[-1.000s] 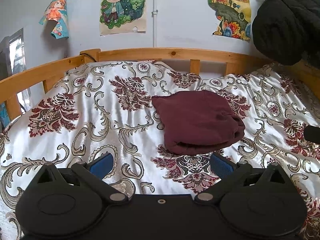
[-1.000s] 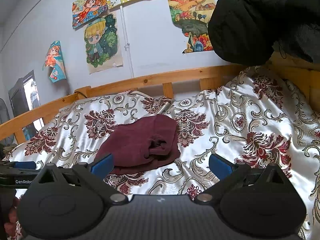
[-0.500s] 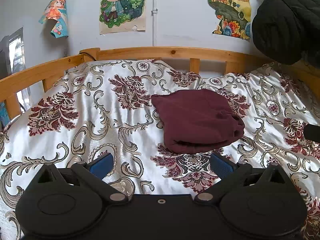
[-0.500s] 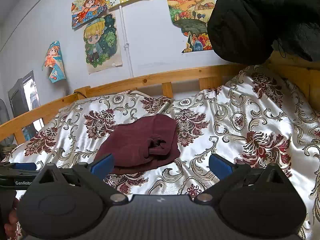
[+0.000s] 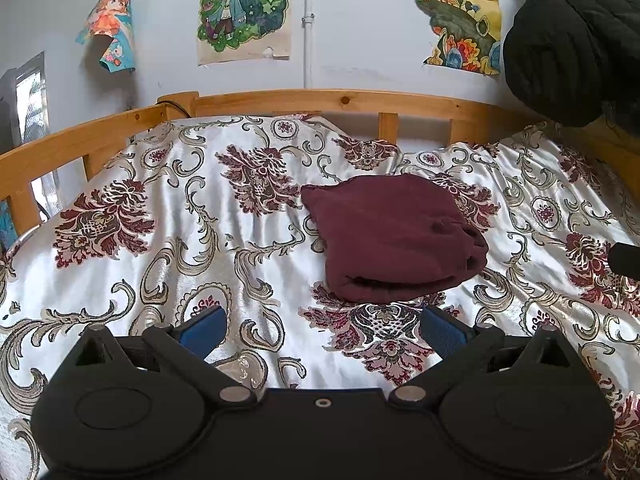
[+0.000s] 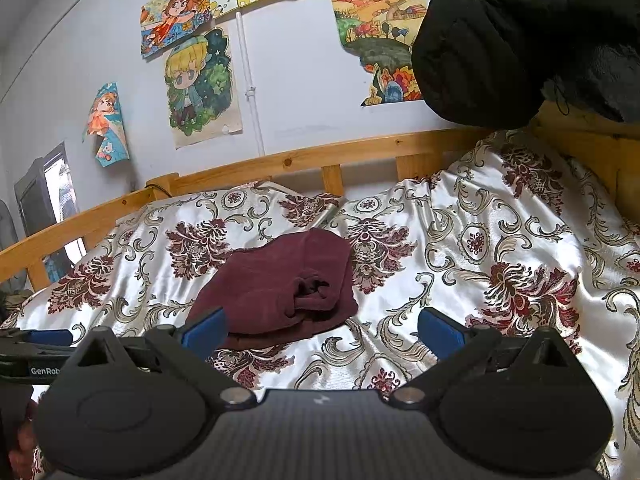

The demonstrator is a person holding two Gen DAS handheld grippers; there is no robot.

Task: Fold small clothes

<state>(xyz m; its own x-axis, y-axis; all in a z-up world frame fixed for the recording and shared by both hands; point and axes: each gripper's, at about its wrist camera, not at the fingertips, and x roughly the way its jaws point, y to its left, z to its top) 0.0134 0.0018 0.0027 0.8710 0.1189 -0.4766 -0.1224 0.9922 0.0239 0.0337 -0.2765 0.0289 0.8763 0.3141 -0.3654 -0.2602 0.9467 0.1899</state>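
A dark red garment (image 5: 390, 238) lies folded in a compact bundle on the patterned bedspread (image 5: 200, 248), right of centre in the left wrist view. In the right wrist view the same garment (image 6: 276, 286) sits left of centre. My left gripper (image 5: 320, 330) is open and empty, hovering short of the bundle's near edge. My right gripper (image 6: 322, 332) is also open and empty, just short of the bundle and to its right. The left gripper's blue fingertips (image 6: 48, 337) show at the left edge of the right wrist view.
A wooden bed rail (image 5: 340, 100) runs along the far side and the left. A black quilted jacket (image 5: 568, 36) hangs at the upper right over the bed corner. Posters (image 5: 244, 8) hang on the wall behind. A hand (image 6: 18, 440) shows at the bottom left.
Both views have drifted slightly; the garment sits a little higher in the frames than a second ago. Both grippers have stayed open and the bundle has not moved.
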